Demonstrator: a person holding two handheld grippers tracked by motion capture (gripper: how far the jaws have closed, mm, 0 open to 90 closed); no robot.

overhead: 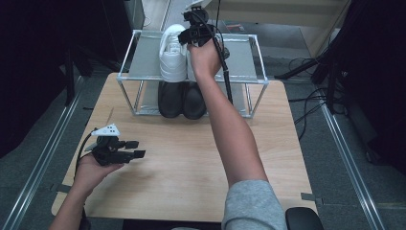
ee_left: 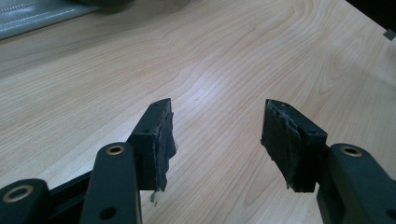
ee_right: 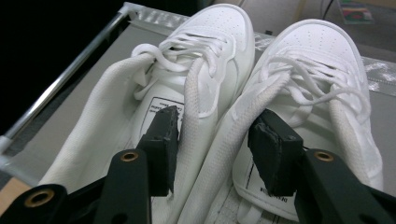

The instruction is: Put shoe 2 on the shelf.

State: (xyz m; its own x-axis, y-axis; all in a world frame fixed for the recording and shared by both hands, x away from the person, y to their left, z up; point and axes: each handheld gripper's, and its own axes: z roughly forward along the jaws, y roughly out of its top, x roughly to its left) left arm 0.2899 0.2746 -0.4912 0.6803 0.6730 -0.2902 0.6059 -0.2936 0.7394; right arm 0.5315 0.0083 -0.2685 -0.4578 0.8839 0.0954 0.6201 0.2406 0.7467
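A pair of white sneakers stands side by side on the top shelf of a metal rack [overhead: 143,57]: the left sneaker [ee_right: 205,56] and the right sneaker [ee_right: 317,70]. My right gripper [ee_right: 212,135] reaches down over their heels, one jaw inside each shoe, with the two inner collars between the jaws. The pads stand slightly off the collars, so the gripper is open. From above, the right gripper [overhead: 191,36] sits on the pair [overhead: 172,52], and the hand hides the right shoe. My left gripper [ee_left: 217,135] rests open and empty above the wooden table [ee_left: 210,56], near its front left [overhead: 136,148].
A pair of black shoes [overhead: 182,99] stands on the table under the rack's shelf. The rack's thin metal frame [overhead: 125,91] borders the shelf. A cable trails from the right gripper down past the rack's front. Bare wood [overhead: 191,158] lies between the rack and the person.
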